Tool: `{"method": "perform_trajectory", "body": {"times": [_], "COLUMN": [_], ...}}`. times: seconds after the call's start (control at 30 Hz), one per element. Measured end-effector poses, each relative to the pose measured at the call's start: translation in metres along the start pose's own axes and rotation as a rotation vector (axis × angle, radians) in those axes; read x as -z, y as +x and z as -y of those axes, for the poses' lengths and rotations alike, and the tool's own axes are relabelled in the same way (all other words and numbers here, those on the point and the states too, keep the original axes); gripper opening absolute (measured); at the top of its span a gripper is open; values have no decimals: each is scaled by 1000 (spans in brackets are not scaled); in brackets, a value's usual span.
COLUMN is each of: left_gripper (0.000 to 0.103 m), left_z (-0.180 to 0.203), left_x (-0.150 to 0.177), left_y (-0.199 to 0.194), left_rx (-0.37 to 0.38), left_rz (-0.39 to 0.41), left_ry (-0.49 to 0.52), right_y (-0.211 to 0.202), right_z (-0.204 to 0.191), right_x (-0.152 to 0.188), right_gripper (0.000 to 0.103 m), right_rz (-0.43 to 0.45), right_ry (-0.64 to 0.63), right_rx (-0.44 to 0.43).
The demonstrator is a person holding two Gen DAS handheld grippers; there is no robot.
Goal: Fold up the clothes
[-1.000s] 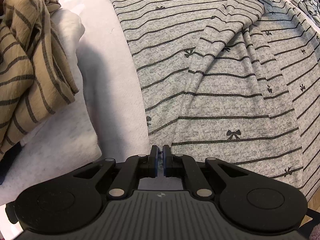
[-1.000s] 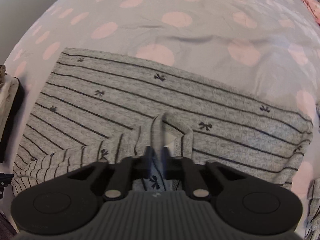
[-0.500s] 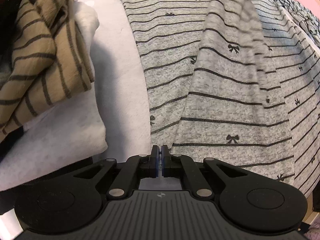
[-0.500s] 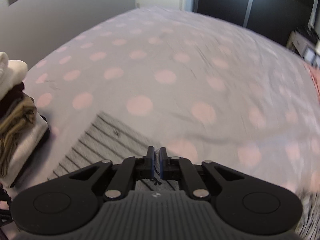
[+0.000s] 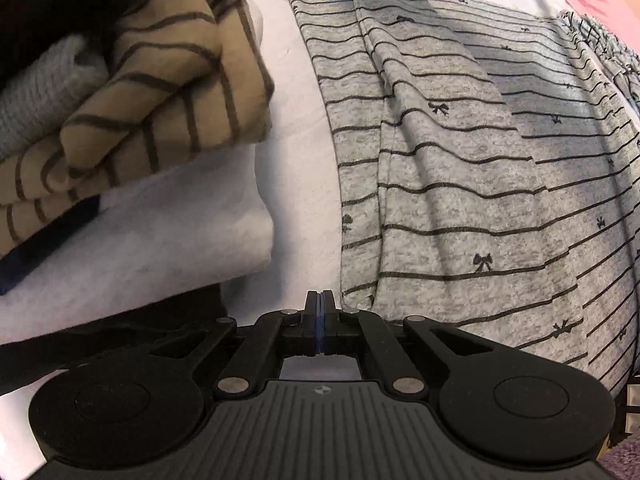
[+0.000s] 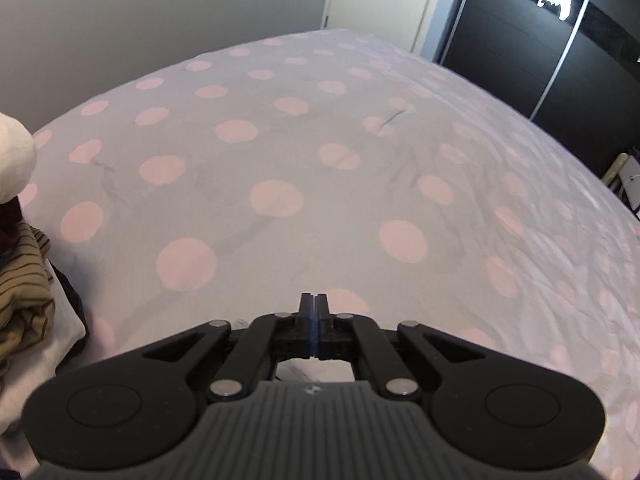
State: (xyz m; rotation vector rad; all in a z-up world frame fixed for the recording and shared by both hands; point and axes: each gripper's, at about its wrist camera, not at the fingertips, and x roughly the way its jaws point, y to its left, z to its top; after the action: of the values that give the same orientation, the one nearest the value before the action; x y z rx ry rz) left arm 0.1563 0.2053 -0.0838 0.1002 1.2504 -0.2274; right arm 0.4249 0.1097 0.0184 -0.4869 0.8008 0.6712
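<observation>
The left gripper [image 5: 319,300] sat with its jaws pressed flat together, nothing between them, poised just off the near corner of the grey knitted garment with thin black stripes and tiny bows [image 5: 460,184]. That garment lay spread on the bed, one long panel already folded over its middle so a doubled strip ran away from the camera. Beside it, to the left, stood the stack of finished laundry: a tan top with dark stripes [image 5: 160,92] resting on a folded white cloth [image 5: 152,240].

Over on the other side, the right gripper [image 6: 315,300] was likewise clamped shut and empty, looking out across the pale bedsheet with pink polka dots [image 6: 280,168], the dark wardrobe doors [image 6: 540,60] beyond. The striped garment was barely in its view at all, only a sliver under the mechanism, if that.

By my read, one lengthwise fold was laid and both hands were free, so this was the pause between folds. The next move looked to call for both jaws to open, find the garment's ends or its far edge, and pinch a single clean layer before carrying it across. The risk there was grabbing the sheet along with the knit.
</observation>
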Motion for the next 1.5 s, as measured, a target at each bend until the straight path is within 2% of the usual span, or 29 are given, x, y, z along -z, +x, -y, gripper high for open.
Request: {"method": "perform_trajectory", "body": {"times": [0.07,0.13,0.2,0.27,0.33,0.37,0.43,0.47,0.53,0.57,0.6,0.7,0.83,0.9,0.97,1.07,1.2,1.33,1.5], "left_gripper": [0,0,0,0,0,0,6,13,14,14,14,14,14,3,0,0,0,0,0], "left_z": [2,6,10,14,15,16,16,16,16,15,16,18,21,19,14,11,12,11,4], "left_x": [-4,-8,-11,-12,-6,-5,-4,-3,-3,-1,-1,1,2,2,1,1,3,6,7], "left_y": [-6,-11,-9,-5,-2,-1,1,0,-1,-1,0,3,8,8,9,2,-3,-4,2], "left_rx": [17,32,38,29,22,20,18,15,15,17,18,13,13,15,15,29,8,-5,-27], "left_rz": [43,77,84,72,52,47,45,51,58,61,67,83,82,74,70,77,79,69,39], "left_ry": [7,22,42,62,78,84,94,97,100,101,105,124,144,127,93,50,38,24,7], "right_y": [17,29,39,48,55,58,64,67,74,77,79,72,40,20,-1,-27,-43,-31,9], "right_z": [-3,-4,-3,0,5,9,14,16,19,20,21,22,30,34,39,47,44,28,-1], "right_x": [2,10,18,27,35,39,45,48,54,58,61,67,64,64,64,60,49,32,15], "right_gripper": [1,6,8,16,33,35,35,35,32,28,13,6,6,6,6,6,6,6,6], "right_rz": [-58,-112,-157,-194,-227,-241,-255,-259,-278,-284,-289,-256,-192,-164,-137,-96,-60,-46,-68], "right_ry": [7,8,2,8,44,67,117,141,187,208,229,248,238,240,244,256,263,270,258], "right_rx": [-25,-36,-32,-22,-11,-10,-13,-16,-17,-25,-33,-29,-2,3,13,23,46,53,44]}}
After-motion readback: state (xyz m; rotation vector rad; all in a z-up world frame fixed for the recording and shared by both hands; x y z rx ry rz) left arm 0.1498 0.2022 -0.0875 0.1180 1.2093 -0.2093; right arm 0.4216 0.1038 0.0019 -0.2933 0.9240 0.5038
